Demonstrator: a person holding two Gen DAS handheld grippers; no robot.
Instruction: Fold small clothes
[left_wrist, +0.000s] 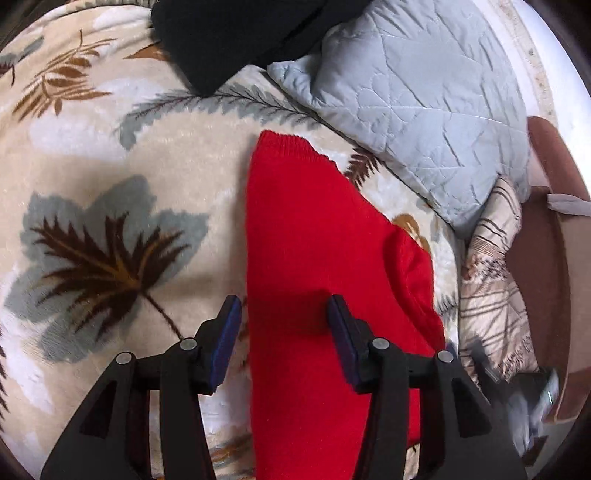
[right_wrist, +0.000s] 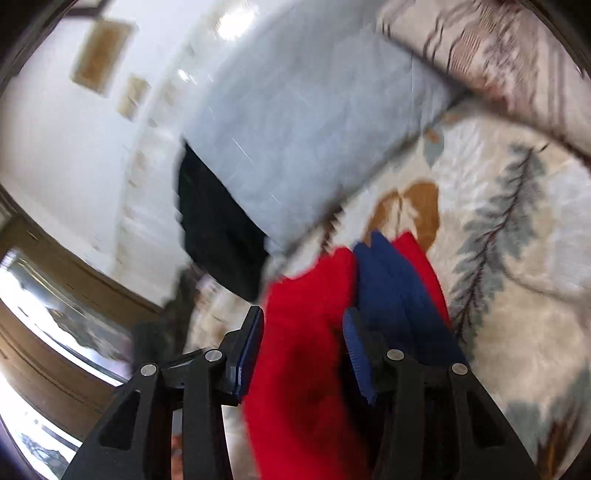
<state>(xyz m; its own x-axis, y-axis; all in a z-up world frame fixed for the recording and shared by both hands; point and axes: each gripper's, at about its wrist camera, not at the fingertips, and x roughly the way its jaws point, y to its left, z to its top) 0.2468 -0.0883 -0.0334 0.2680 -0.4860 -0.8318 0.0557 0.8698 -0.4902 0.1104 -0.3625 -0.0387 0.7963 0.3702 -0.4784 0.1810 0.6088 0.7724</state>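
Presently, I log: red sweater (left_wrist: 317, 258) — long axis running straight ahead from my left gripper (left_wrist: 284, 314), jaws released above it; right gripper (right_wrist: 303, 332) likewise released — cloth between, unpinched.

A cream plush blanket with leaf prints (left_wrist: 110, 155) covered the bed. Near its far edge lay a pale blue quilted pillow (left_wrist: 424, 110), a black cloth (left_wrist: 221, 37) touching it, and a beige striped cushion (left_wrist: 495, 280).

Red sweater (left_wrist: 317, 236) — on leaf-print blanket (left_wrist: 110, 206)
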